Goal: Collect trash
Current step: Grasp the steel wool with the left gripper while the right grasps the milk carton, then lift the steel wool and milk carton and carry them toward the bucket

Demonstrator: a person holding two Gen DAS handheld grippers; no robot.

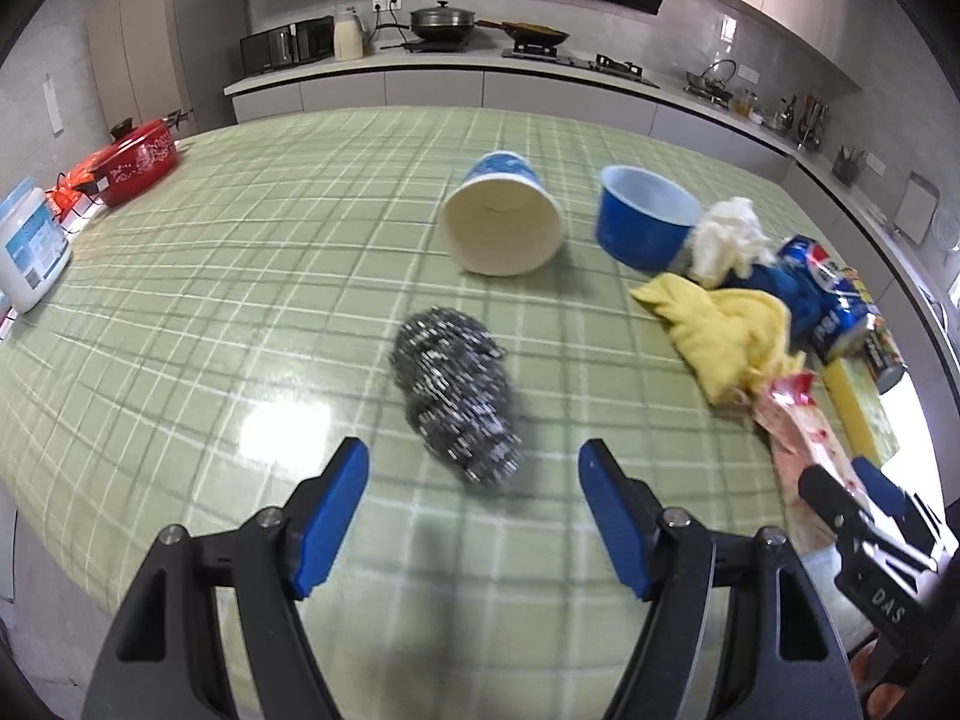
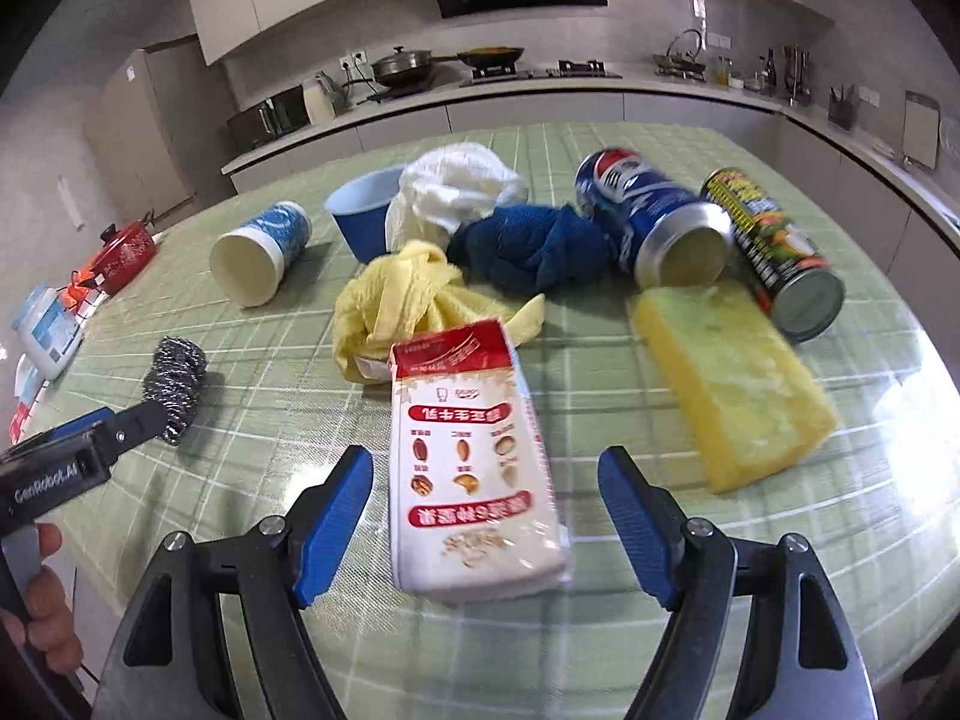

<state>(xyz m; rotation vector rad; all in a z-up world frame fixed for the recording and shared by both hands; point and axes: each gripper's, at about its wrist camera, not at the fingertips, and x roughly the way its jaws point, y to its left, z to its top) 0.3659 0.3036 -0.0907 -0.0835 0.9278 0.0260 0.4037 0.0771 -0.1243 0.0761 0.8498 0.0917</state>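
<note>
We see left gripper [image 1: 474, 459] wide, empty, steel scrubber [image 1: 456, 402] at frame centre; right gripper [image 2: 486, 465] wide, straddling milk carton [image 2: 474, 468], not pinching.

On the table [image 2: 600, 630] a milk carton [image 2: 474, 468] lies flat between the open jaws of the right gripper [image 2: 486, 510]. Behind it lies a crumpled cloth [image 2: 396, 300], and behind that a bowl [image 2: 360, 216], a wad of paper [image 2: 450, 186] and a second cloth [image 2: 534, 246]. To the right two cans [image 2: 660, 222] lie on their sides, a sponge [image 2: 732, 384] before them. To the left lies a paper cup [image 2: 258, 252], and a steel scourer [image 1: 456, 402] lies just before the left gripper [image 1: 474, 510].
</note>
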